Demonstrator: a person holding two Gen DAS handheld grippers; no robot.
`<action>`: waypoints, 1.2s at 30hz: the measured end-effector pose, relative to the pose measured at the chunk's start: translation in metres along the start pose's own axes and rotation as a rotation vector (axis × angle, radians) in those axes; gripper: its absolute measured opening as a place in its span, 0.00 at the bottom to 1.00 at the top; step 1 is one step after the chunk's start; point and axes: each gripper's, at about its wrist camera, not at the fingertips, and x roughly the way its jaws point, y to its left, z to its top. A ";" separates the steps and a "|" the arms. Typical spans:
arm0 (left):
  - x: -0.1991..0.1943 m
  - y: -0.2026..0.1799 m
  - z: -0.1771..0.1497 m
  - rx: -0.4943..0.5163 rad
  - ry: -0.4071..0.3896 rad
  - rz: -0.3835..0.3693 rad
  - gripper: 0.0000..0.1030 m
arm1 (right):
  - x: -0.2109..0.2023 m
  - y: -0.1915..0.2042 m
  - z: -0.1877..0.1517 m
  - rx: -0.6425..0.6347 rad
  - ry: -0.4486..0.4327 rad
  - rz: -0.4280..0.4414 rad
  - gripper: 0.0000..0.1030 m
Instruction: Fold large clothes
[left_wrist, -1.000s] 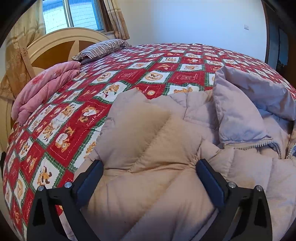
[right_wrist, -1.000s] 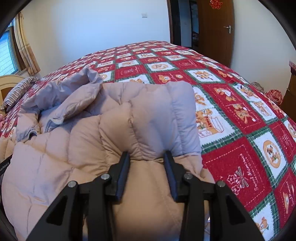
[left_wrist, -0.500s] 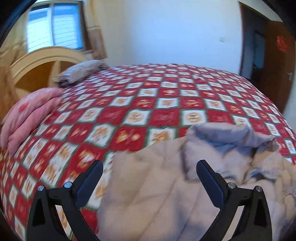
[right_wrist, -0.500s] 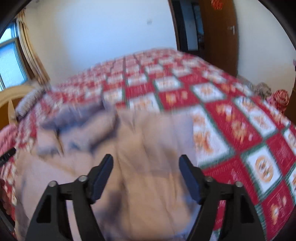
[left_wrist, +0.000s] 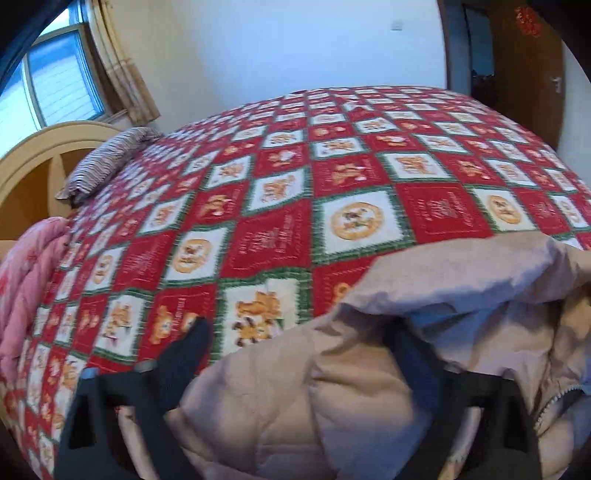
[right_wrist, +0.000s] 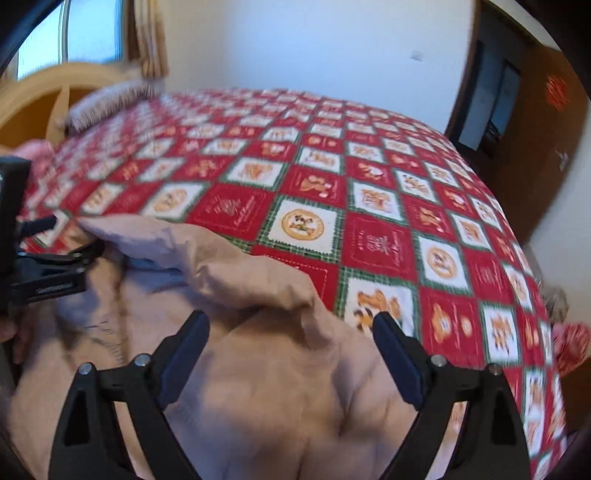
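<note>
The beige padded jacket (right_wrist: 258, 369) is lying bunched on the bed (right_wrist: 369, 206) directly under both spread, empty grippers, the right gripper (right_wrist: 291, 354) hovering over its right half while the left gripper (left_wrist: 303, 354) is straddling its left edge.

R gripper (right_wrist: 290, 338) open over beige jacket (right_wrist: 266, 387) on bed (right_wrist: 376, 243)

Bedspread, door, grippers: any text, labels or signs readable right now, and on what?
Nothing reads clearly.
Bedspread: script on the red squares, blurred.
Left gripper: small white print on its body, too small to read.
Door: red ornament, blurred, unreadable.
Jacket: no visible label.
</note>
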 end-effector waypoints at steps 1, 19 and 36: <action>0.000 0.000 -0.002 0.006 0.010 -0.035 0.65 | 0.012 0.002 0.002 -0.018 0.032 0.008 0.54; -0.086 0.059 -0.003 -0.247 -0.193 -0.195 0.90 | -0.004 0.016 -0.040 -0.130 -0.009 -0.003 0.05; 0.009 0.006 -0.020 -0.115 0.033 0.056 0.91 | -0.012 -0.003 -0.059 -0.060 -0.006 0.012 0.04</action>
